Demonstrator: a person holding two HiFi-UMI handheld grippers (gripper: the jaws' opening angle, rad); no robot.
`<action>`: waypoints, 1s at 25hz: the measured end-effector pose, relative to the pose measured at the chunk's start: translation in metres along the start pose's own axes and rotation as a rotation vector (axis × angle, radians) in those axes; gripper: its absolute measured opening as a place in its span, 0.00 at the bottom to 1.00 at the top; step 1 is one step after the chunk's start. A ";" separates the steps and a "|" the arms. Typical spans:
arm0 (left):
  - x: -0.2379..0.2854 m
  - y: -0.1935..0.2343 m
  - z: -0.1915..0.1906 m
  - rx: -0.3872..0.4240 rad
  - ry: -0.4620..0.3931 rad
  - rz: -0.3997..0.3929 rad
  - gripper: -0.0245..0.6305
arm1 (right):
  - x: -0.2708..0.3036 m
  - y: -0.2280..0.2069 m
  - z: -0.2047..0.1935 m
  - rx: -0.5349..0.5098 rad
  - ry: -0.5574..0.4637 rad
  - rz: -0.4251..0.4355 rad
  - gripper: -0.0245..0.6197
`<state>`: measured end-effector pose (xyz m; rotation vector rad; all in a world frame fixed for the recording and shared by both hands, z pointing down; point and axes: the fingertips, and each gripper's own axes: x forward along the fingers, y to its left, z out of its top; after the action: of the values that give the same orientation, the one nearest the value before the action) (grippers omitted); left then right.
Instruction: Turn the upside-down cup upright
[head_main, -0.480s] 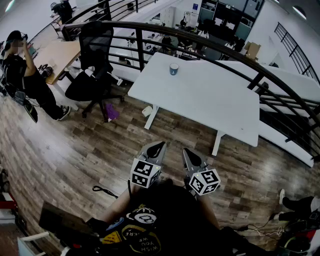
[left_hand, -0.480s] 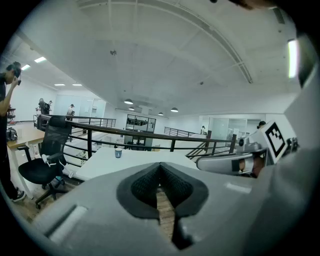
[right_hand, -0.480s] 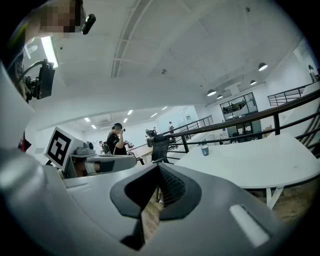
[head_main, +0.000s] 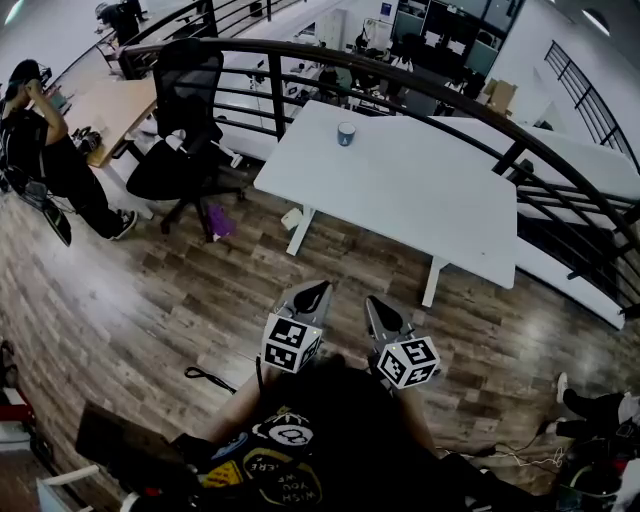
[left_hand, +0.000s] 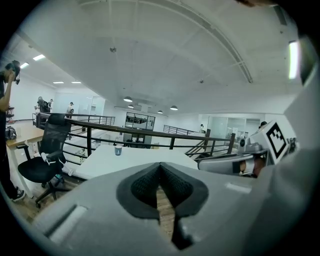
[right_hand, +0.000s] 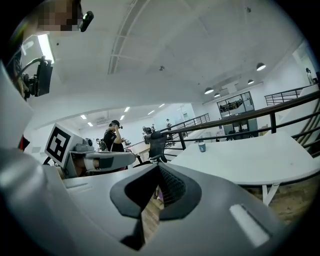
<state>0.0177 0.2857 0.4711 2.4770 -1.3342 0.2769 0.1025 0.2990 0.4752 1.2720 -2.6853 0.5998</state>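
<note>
A small blue cup (head_main: 346, 134) with a pale band stands on the far left part of the white table (head_main: 420, 200); it is too small to tell which way up it is. The same cup (left_hand: 118, 149) shows far off in the left gripper view and, as the cup (right_hand: 201, 146), in the right gripper view. My left gripper (head_main: 312, 294) and right gripper (head_main: 378, 310) hang side by side over the wooden floor, well short of the table. Both are shut with nothing between the jaws.
A black office chair (head_main: 185, 120) stands left of the table. A dark curved railing (head_main: 400, 70) runs behind the table. A person in black (head_main: 45, 150) sits at a wooden desk (head_main: 110, 110) far left. A purple object (head_main: 221, 222) lies on the floor.
The view has shifted slightly; the seated person has raised an arm to the head. Both grippers stay in the same place, shut.
</note>
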 end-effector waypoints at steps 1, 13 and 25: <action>0.000 0.001 0.000 0.001 0.001 -0.003 0.04 | 0.001 0.001 0.000 -0.003 0.002 0.000 0.04; -0.011 0.040 -0.002 -0.133 -0.008 -0.045 0.04 | 0.030 0.019 0.019 0.118 -0.139 0.079 0.04; 0.018 0.103 -0.019 -0.076 0.070 0.029 0.04 | 0.078 0.005 -0.005 0.091 -0.001 0.018 0.04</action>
<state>-0.0592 0.2250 0.5134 2.3650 -1.3288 0.3109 0.0480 0.2479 0.4987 1.2710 -2.7009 0.7312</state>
